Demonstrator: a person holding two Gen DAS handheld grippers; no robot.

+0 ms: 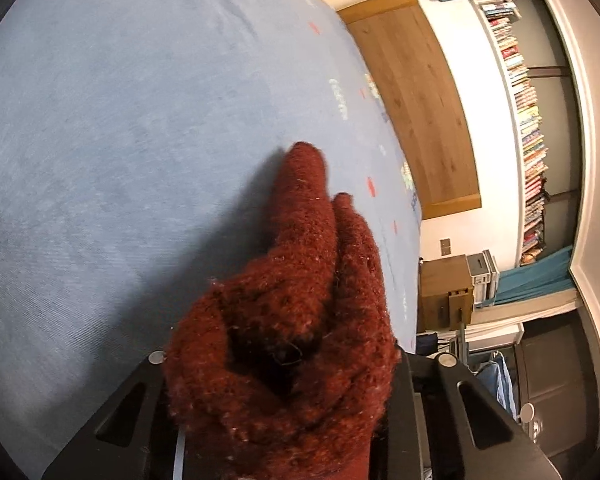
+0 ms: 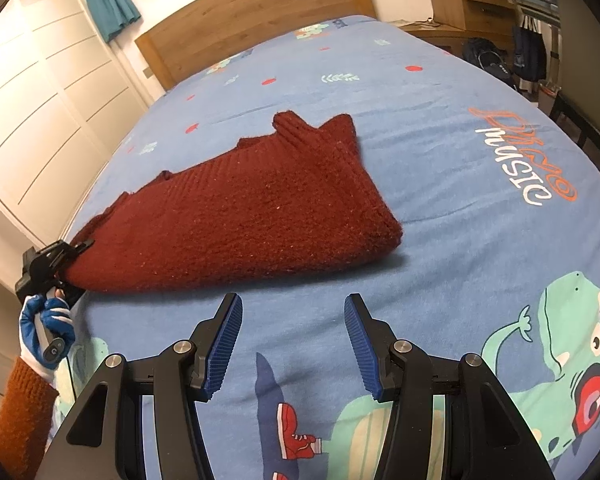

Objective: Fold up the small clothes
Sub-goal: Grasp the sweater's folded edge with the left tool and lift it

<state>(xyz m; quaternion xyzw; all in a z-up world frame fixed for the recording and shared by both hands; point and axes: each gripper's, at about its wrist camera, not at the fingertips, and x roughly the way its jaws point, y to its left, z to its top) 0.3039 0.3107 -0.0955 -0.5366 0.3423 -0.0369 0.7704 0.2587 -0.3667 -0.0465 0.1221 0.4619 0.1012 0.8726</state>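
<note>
A dark red knitted garment point(image 2: 240, 216) lies folded on the blue bed sheet point(image 2: 440, 128). My left gripper point(image 2: 70, 258) is shut on the garment's near left corner and holds it at the bed's left edge. In the left wrist view the red knit point(image 1: 300, 320) bunches over the fingers and hides them. My right gripper point(image 2: 294, 344) is open and empty, just above the sheet, a little in front of the garment's near edge. Its blue ribbed pads point(image 2: 228, 344) stand wide apart.
The sheet carries a dinosaur print point(image 2: 560, 352) and lettering point(image 2: 528, 160). A wooden headboard point(image 2: 252, 12) stands at the far end. White wardrobe doors point(image 2: 40, 112) line the left. A wooden desk point(image 2: 472, 4) and bags point(image 2: 528, 56) stand at the right.
</note>
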